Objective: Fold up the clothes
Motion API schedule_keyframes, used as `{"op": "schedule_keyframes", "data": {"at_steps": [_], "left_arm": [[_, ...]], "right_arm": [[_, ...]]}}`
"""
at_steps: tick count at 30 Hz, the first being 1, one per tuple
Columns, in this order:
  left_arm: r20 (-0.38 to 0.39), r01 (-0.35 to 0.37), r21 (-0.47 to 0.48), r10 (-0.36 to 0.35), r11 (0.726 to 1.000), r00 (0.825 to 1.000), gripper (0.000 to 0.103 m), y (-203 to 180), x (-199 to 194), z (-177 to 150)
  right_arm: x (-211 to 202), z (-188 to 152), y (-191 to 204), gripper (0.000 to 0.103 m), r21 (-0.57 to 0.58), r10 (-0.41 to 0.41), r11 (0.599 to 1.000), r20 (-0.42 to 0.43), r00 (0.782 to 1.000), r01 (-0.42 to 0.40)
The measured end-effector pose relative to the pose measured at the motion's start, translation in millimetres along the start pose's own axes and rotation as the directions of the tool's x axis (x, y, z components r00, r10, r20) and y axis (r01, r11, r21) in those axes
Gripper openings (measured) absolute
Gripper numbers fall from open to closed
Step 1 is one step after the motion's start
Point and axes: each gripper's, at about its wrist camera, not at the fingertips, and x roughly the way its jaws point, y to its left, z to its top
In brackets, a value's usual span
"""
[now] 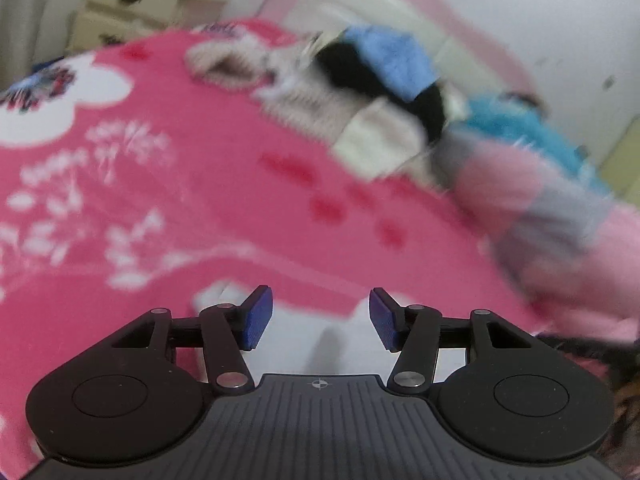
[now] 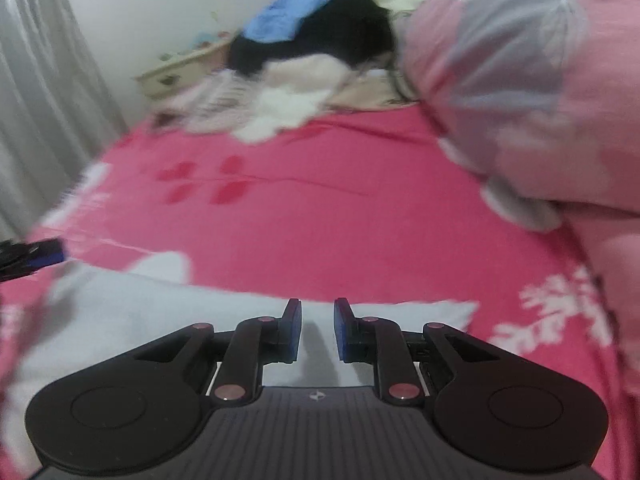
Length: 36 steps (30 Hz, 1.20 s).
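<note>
Both grippers hover over a pale, limp cloth (image 2: 168, 320) lying on the pink floral bedsheet (image 2: 320, 220): left gripper (image 1: 321, 318) parted, right gripper (image 2: 318, 330) narrowly parted, both empty. Soft, light fabric, seemingly best pinched at an edge.

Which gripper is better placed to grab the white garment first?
Right, probably. The right gripper hangs directly over the white garment with narrow jaws, nothing between them. The left gripper sees only its edge, mostly pink bedspread ahead.
</note>
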Motion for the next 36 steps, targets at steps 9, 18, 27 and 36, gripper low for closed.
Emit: {"op": "schedule_keyframes", "data": {"at_steps": [9,18,27,36], "left_arm": [[0.037,-0.028,-0.012,0.029,1.000,0.999,0.054,10,-31,14],[-0.143,-0.003,0.151,0.024,0.989,0.989,0.055,-35,-66,-30],[-0.065,-0.016,0.255,0.033,0.967,0.997,0.057,-65,-122,-49],[-0.206,-0.205,0.272,0.265,0.940,0.942,0.056,-70,-98,-104]], "right_arm": [[-58,-4,-62,0.020,0.173,-0.086,0.982,0.059,0.995,0.075],[-78,-65,-3,0.021,-0.027,0.155,0.987,-0.139,0.978,-0.160],[-151,-115,22,0.021,-0.039,0.150,0.988,-0.056,0.987,-0.152],[-151,-187,85,0.021,-0.263,0.053,0.963,-0.058,0.997,-0.066]]}}
